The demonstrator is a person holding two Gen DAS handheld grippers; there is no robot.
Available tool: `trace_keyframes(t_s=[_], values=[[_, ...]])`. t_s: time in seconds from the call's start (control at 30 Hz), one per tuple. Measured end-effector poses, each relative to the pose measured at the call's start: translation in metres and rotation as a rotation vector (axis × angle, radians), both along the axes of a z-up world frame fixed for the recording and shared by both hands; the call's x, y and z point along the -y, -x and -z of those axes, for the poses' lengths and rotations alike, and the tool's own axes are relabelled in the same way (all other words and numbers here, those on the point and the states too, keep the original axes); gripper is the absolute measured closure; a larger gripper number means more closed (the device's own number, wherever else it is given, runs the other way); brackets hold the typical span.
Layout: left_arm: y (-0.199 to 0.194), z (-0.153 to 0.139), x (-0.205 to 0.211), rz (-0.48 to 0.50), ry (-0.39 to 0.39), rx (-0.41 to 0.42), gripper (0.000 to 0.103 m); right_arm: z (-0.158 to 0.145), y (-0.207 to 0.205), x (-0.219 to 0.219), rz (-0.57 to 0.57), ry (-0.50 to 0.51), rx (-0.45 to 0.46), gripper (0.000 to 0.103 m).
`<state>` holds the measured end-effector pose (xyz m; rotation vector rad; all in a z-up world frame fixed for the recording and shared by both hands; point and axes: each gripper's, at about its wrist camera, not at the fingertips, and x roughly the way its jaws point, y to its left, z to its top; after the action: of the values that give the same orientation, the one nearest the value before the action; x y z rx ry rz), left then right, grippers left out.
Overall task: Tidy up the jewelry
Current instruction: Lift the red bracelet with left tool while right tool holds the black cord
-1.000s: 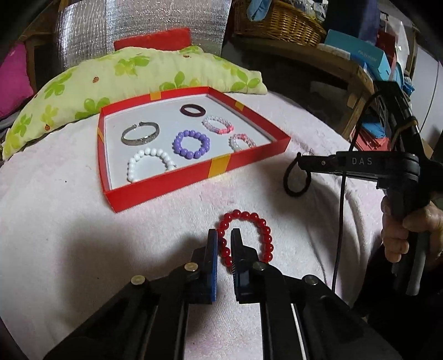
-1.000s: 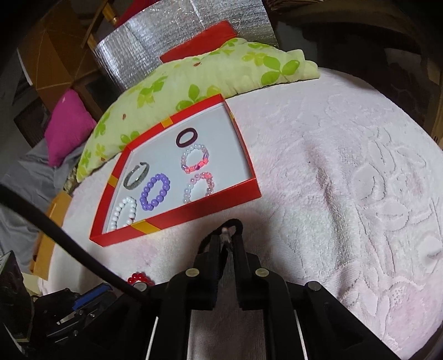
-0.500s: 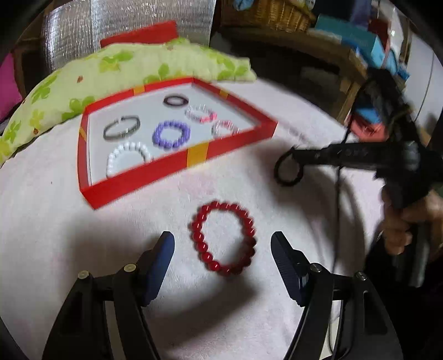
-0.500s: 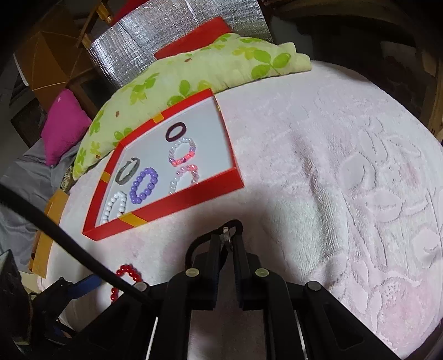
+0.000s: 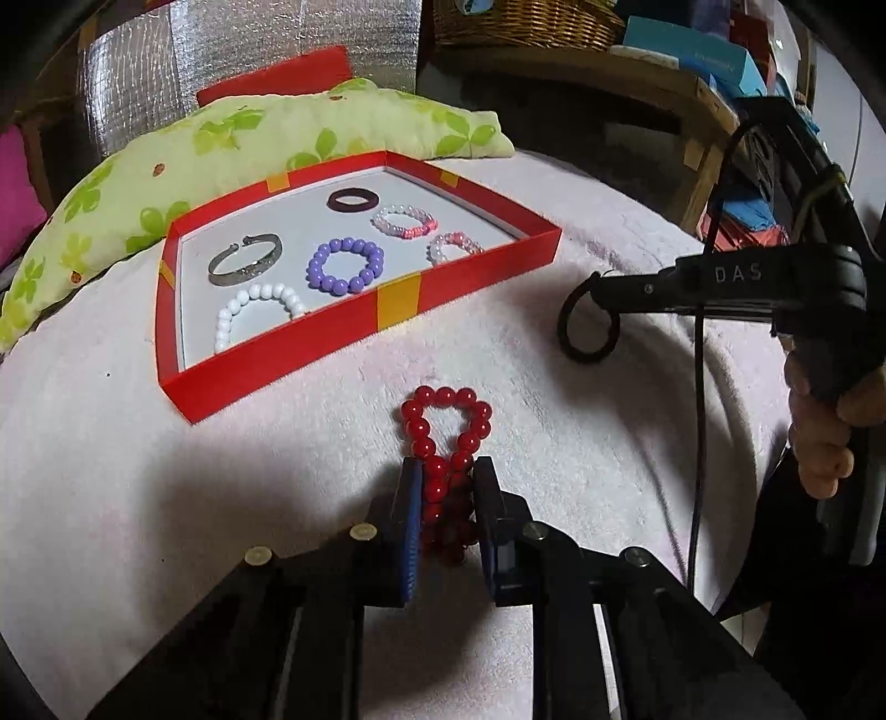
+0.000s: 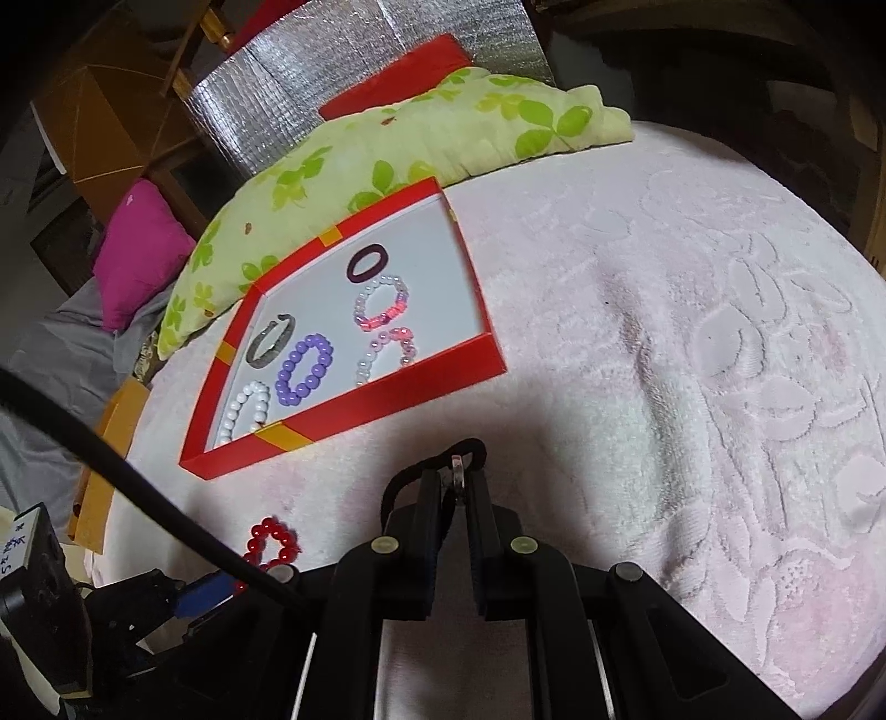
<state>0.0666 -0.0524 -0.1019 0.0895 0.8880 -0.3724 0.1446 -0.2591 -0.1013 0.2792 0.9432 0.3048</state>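
Left gripper (image 5: 443, 482): jaws closing on the red bracelet (image 5: 446, 437); the pads press its near half flat into a double row of beads, and the far half bulges out past the tips as a small loop on the blanket (image 5: 637, 443); seen from the right wrist, the loop (image 6: 269, 545) pokes out above the blue pad

Right gripper (image 6: 455, 482): jaws pressed together on a black hair tie (image 6: 470, 448); a clear bit of it sits between the tips; from the left wrist the tie (image 5: 587, 321) hangs as a dark ring off the tips, above the blanket, well right of the tray; a hand (image 5: 825, 437) grips the handle, a black cable running down beside it

Tray (image 5: 310, 360): red walls with yellow tape patches, white floor; it lies on the blanket beyond both grippers, its far side against the pillow (image 5: 232, 149)

In the tray: white bracelet (image 5: 257, 310) at the near left; silver bangle (image 5: 245, 260) behind it; purple bracelet (image 5: 346, 265) in the middle; dark ring (image 5: 353, 199) at the back; pink-and-white bracelet (image 5: 404, 221) just right of it; pale pink bracelet (image 5: 454, 246) by the right wall; all lie flat and apart from each other

Pillow: green with a leaf print, curved along the back of the blanket; a red cushion (image 5: 277, 77) and silver foil sheet (image 5: 249, 50) behind it

Blanket: pale pink, raised flower pattern, covering the whole work surface
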Motion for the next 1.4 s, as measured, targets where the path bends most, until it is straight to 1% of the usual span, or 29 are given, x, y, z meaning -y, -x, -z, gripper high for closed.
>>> trace_keyframes(t_s=[0.27, 0.43, 0.67, 0.77, 0.9, 1.03, 1.1, 1.17, 1.2, 1.4], values=[[0.012, -0.027, -0.008, 0.004, 0.071, 0.064, 0.084, -0.014, 0.008, -0.01, -0.048, -0.057, 0.057, 0.093], [0.014, -0.038, -0.01, 0.002, 0.103, 0.087, 0.084, -0.022, 0.013, -0.022, -0.083, -0.073, 0.088, 0.093], [0.015, -0.047, -0.018, -0.024, 0.131, 0.115, 0.084, -0.023, 0.012, -0.026, -0.091, -0.069, 0.085, 0.093], [0.014, -0.048, -0.023, -0.042, 0.126, 0.115, 0.084, -0.024, 0.009, -0.016, -0.062, -0.073, 0.084, 0.093], [0.012, -0.045, -0.027, -0.064, 0.113, 0.108, 0.084, -0.019, 0.004, -0.003, -0.024, -0.081, 0.053, 0.092], [0.011, -0.045, -0.029, -0.078, 0.112, 0.106, 0.084, -0.012, -0.002, -0.002, -0.003, -0.095, 0.016, 0.091], [0.011, -0.044, -0.027, -0.077, 0.106, 0.102, 0.084, -0.012, -0.005, -0.004, 0.005, -0.082, 0.021, 0.091], [0.011, -0.043, -0.027, -0.079, 0.095, 0.099, 0.084, -0.01, -0.009, -0.009, 0.008, -0.054, 0.024, 0.085], [0.011, -0.043, -0.027, -0.081, 0.095, 0.098, 0.084, -0.009, -0.011, -0.011, 0.011, -0.041, 0.026, 0.08], [0.01, -0.042, -0.033, -0.097, 0.098, 0.09, 0.084, 0.007, -0.028, -0.019, 0.016, 0.028, 0.017, 0.079]])
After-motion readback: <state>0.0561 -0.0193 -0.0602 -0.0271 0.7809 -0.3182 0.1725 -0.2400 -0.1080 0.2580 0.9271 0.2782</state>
